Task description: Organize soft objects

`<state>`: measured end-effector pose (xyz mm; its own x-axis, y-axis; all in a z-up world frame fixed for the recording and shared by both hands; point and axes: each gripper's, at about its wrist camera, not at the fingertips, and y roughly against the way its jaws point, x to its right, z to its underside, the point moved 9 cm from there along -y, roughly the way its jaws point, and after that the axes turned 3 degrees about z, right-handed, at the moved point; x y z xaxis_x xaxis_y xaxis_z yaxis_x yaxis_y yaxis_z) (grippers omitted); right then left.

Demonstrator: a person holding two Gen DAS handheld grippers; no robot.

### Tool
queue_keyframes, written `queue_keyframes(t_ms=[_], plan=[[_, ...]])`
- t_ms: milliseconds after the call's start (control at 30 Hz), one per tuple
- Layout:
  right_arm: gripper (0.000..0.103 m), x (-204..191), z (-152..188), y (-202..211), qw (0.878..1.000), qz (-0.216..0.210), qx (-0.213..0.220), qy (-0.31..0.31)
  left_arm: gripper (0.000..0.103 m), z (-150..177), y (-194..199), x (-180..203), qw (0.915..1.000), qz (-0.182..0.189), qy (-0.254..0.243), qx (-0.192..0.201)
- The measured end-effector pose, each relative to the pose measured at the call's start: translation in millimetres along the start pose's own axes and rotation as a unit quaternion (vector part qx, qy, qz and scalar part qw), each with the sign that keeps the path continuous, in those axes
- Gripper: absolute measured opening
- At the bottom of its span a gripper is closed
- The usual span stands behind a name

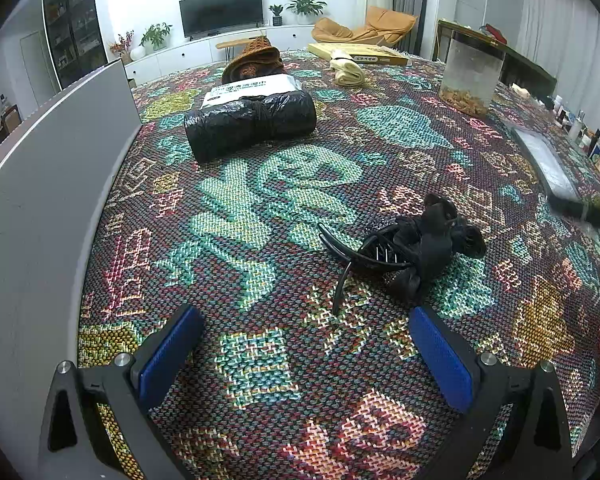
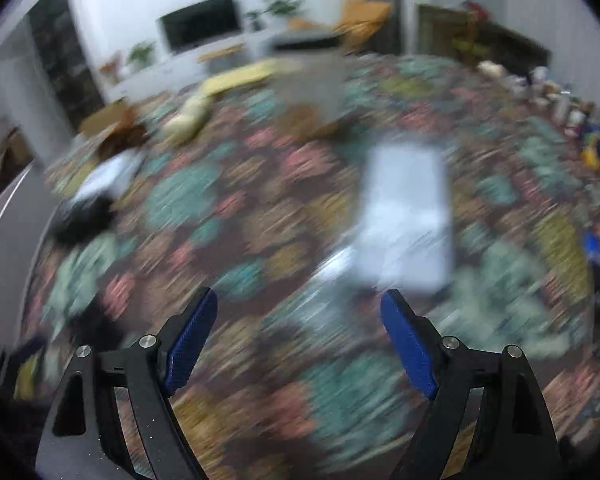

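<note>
In the left wrist view my left gripper [image 1: 304,320] is open and empty, low over the patterned cloth. A black hair clip with a fabric bow [image 1: 412,244] lies just ahead to the right of it. Farther off lie a black rolled bundle [image 1: 252,122], a white wipes pack [image 1: 252,86], a brown knitted item [image 1: 256,60] and a cream cloth roll [image 1: 346,68]. The right wrist view is motion-blurred. My right gripper [image 2: 298,304] is open and empty above the cloth, with a pale flat packet [image 2: 404,216] ahead of it.
A grey box wall [image 1: 60,184] stands along the left. A clear jar [image 1: 472,74] with brown bits and a flat yellow box [image 1: 360,53] are at the back. A pale flat packet [image 1: 548,160] lies at the right, and small bottles line the right edge [image 1: 580,128].
</note>
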<state>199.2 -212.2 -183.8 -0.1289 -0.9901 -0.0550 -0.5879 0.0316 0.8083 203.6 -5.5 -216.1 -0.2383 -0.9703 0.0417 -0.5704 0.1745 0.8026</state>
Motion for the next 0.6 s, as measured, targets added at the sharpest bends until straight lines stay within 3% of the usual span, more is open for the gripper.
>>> queue_keyframes(t_ms=[100, 367, 600], plan=[[0.086, -11.7, 19.5, -10.7, 1.0, 0.011, -0.014, 0.006, 0.103, 0.0, 0.1, 0.0, 1.0, 0.0, 0.0, 0.0], [0.088, 2.8, 22.1, -14.6, 0.997, 0.071, -0.002, 0.005, 0.103, 0.0, 0.1, -0.2, 1.0, 0.0, 0.0, 0.0], [0.089, 5.6, 21.5, -14.8, 0.998, 0.07, 0.0, 0.002, 0.103, 0.2, 0.1, 0.1, 1.0, 0.0, 0.0, 0.0]])
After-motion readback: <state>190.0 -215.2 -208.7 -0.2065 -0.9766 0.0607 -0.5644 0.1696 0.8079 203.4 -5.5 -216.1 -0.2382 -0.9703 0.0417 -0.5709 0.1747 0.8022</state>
